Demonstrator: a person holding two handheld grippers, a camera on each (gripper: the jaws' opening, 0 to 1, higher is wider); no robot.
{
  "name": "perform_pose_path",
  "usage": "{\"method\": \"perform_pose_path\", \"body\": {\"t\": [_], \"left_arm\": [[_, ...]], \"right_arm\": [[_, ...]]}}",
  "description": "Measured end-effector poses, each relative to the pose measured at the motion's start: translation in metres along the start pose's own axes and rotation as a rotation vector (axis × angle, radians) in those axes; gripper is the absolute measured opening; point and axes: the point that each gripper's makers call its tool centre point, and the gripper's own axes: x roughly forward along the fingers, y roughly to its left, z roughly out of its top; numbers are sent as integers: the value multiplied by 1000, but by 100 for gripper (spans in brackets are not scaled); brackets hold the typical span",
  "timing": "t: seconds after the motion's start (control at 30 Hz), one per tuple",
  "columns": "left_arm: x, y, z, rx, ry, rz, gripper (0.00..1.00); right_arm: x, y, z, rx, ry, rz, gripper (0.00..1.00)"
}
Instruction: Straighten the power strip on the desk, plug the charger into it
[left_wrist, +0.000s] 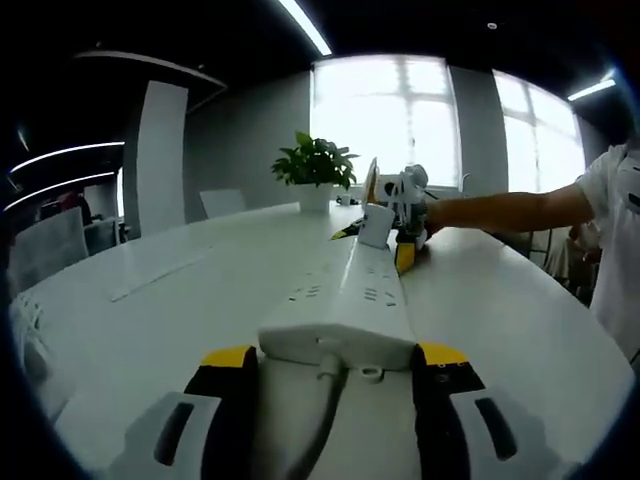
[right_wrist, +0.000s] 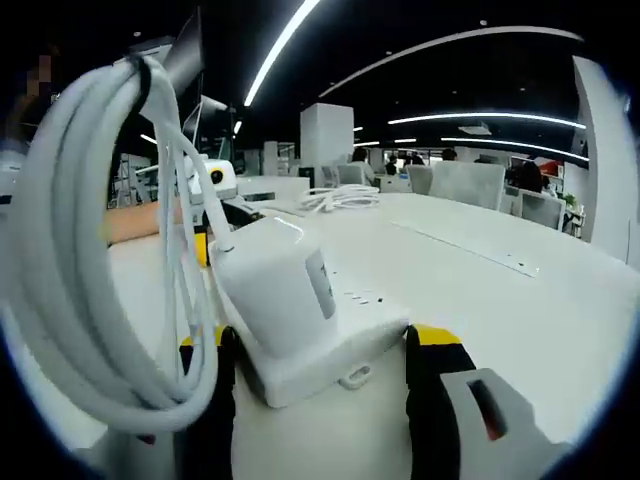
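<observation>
left tool (left_wrist: 335, 375): jaws closed on near end of long white plastic power strip (left_wrist: 345, 300)
right tool (right_wrist: 315, 375): clamps strip's other end
white square charger (right_wrist: 275, 285): sits on the strip, looped white cable (right_wrist: 70, 260) alongside
strip: flat on white worktop (left_wrist: 510, 320)

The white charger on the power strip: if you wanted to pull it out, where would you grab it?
Probably by the charger's two flat side faces, coming from above the power strip. Its blocky body stands up off the strip, while the coiled cable alongside offers no firm hold.

A long white plastic power strip (left_wrist: 352, 300) lay flat on the counter, a white boxy charger (right_wrist: 275, 290) seated in one end.
</observation>
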Motion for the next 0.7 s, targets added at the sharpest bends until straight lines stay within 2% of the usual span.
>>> {"method": "perform_pose_path", "body": {"t": [0.23, 0.4, 0.7], "left_arm": [[2, -1, 0, -4, -2, -10, 65], [14, -1, 2, -6, -5, -11, 68], [17, 9, 1, 5, -16, -51, 68]], "right_arm": [[3, 2, -1, 7, -1, -5, 67], [5, 2, -1, 10, 1, -10, 66], [4, -1, 0, 18, 1, -34, 66]]}}
